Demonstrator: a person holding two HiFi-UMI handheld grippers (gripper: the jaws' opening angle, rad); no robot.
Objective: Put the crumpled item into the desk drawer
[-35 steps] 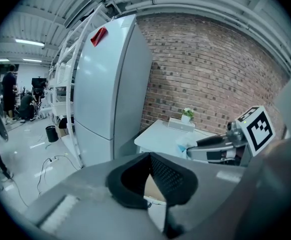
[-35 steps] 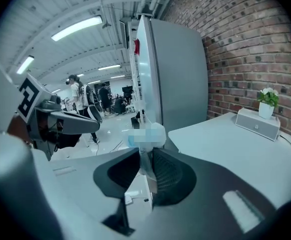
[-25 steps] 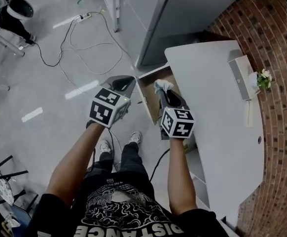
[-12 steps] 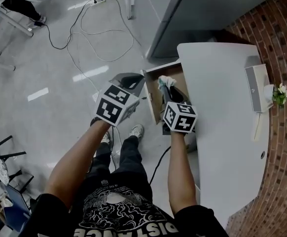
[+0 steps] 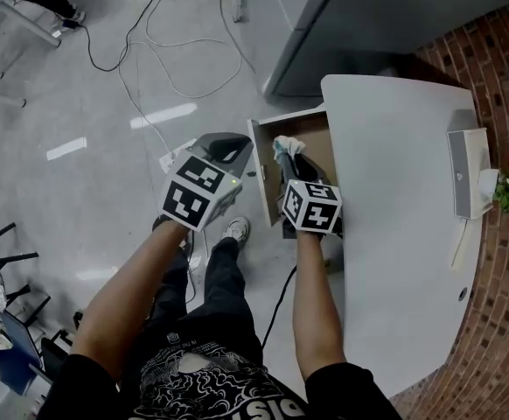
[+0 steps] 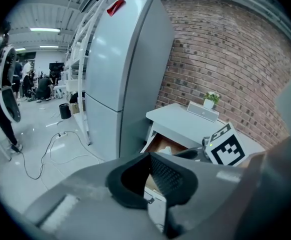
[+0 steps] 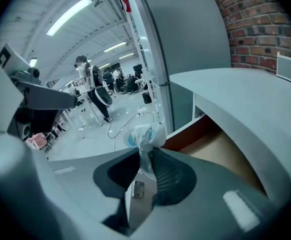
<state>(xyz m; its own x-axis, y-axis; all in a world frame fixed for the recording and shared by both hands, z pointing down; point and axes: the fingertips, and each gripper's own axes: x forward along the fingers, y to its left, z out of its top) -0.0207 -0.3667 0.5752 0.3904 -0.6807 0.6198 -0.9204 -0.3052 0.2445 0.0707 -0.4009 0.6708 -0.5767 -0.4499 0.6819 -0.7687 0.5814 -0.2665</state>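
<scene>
Well, the crumpled item, a small wad of white tissue or thin plastic with a bluish smudge (image 7: 143, 139), is pinched at its lower end between the jaws of the right gripper (image 7: 146, 158), and its bunched top stands up above the jaw tips. From above, that wad hangs over the open drawer with a brown wooden inside (image 5: 318, 143), towards the corner by the white front panel, though I cannot tell whether it is already below the drawer's rim or just above it. What shows of the drawer's floor looks bare. The drawer is pulled out from under the white rounded desk top (image 5: 403, 199), which carries a pale box-shaped device (image 5: 464, 173) and a little pot of white flowers (image 5: 506, 191) by the red brick wall (image 5: 499, 68). The left gripper (image 6: 149, 156) hangs out over the grey floor just beside the drawer front; its jaw tips meet and nothing sits between them, so it plays no part in the grasp. A tall grey cabinet (image 5: 368, 24) stands behind the desk, and white cables (image 5: 171, 68) loop across the floor. By my reckoning the task is well along: the drawer is open and the wad is grasped and brought to it, and what remains is to let it go inside
</scene>
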